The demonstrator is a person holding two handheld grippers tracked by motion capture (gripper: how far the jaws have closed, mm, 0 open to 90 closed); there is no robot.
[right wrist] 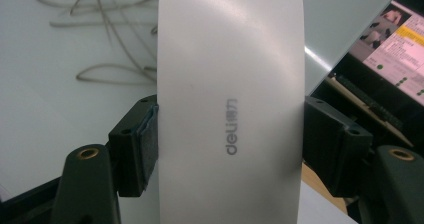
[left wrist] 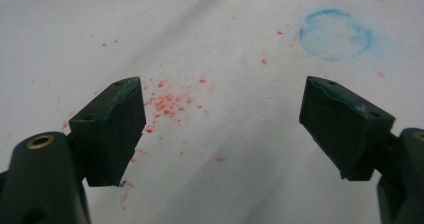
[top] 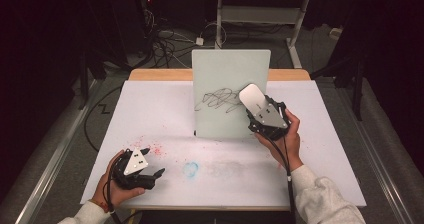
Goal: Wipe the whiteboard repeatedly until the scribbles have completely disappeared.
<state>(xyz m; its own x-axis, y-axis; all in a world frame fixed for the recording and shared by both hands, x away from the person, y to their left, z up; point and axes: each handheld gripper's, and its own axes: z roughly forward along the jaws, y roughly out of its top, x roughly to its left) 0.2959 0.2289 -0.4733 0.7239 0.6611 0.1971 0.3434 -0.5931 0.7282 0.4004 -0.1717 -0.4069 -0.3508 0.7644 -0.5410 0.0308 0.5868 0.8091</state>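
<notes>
Two grippers, right gripper [top: 261, 105] fingers clamped on white eraser [right wrist: 231, 99] against whiteboard [top: 220, 74], left gripper [top: 152, 161] fingers wide apart, empty

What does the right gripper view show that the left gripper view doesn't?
Right gripper view alone: the right tool shut on a white Deli whiteboard eraser, with black scribbles on the upright whiteboard behind it. Left gripper view alone: the left tool open over red crumbs and a blue smudged ring on the white table sheet. Both share a pair of black jaws rising from the bottom.
</notes>
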